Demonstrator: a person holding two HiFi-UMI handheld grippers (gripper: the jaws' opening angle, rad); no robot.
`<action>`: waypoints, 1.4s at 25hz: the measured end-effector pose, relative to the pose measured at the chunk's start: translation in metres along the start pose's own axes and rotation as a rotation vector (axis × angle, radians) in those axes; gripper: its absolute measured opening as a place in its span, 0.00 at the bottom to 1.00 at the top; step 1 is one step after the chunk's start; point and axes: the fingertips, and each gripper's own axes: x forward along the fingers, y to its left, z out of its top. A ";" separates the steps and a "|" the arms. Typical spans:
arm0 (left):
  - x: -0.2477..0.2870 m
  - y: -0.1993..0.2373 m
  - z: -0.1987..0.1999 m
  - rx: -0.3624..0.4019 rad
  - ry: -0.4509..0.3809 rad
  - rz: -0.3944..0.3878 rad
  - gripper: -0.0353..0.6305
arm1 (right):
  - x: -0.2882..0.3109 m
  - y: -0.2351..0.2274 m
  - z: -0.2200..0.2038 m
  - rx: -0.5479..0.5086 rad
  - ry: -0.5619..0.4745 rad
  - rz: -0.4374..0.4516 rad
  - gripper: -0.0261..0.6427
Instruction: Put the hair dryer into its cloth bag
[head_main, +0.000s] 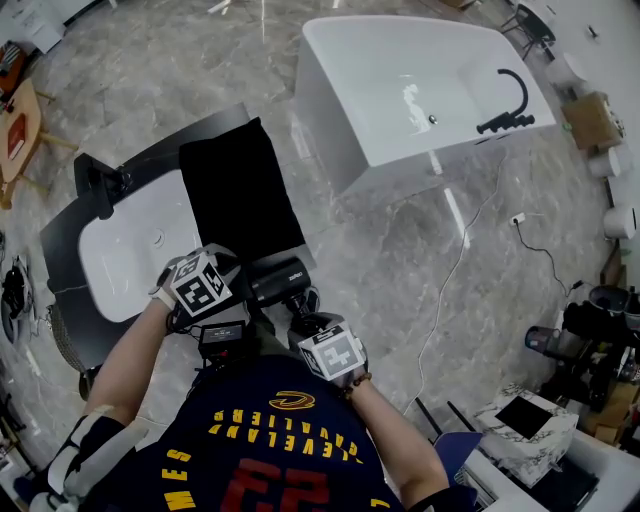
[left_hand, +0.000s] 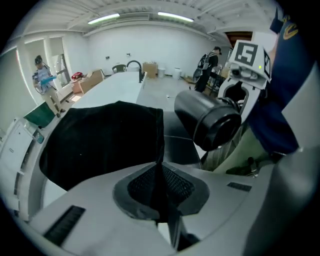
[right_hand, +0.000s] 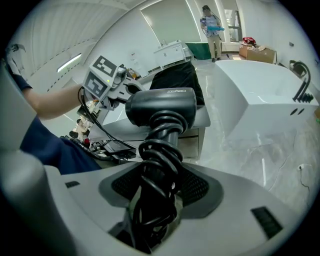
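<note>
The black cloth bag (head_main: 240, 190) lies flat on the dark counter (head_main: 215, 122) beside a white basin. My left gripper (head_main: 205, 285) is shut on the bag's near edge; in the left gripper view the cloth (left_hand: 100, 145) runs from between the jaws (left_hand: 160, 200). The black hair dryer (head_main: 280, 280) hangs just off that edge, its barrel (left_hand: 210, 120) pointing toward the bag. My right gripper (head_main: 330, 350) is shut on the dryer's handle, which is wrapped in its coiled cord (right_hand: 160, 165). The dryer body (right_hand: 162, 105) stands above the jaws (right_hand: 155, 210), with the bag (right_hand: 175, 80) behind it.
A white bathtub (head_main: 420, 90) with a black faucet (head_main: 505, 110) stands at the back right. The basin (head_main: 140, 250) and a black tap (head_main: 100, 185) are left of the bag. A cable (head_main: 460, 260) crosses the marble floor. A person (left_hand: 45, 82) stands far off.
</note>
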 end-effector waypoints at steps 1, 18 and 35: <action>0.007 -0.003 -0.004 0.002 0.020 -0.012 0.10 | -0.001 -0.003 -0.003 0.010 0.002 -0.005 0.39; 0.014 -0.006 0.013 -0.049 -0.070 -0.063 0.07 | -0.007 -0.011 -0.013 0.083 -0.034 -0.010 0.39; -0.018 0.006 0.018 -0.322 -0.205 -0.246 0.07 | 0.000 0.003 -0.005 0.022 -0.012 0.010 0.39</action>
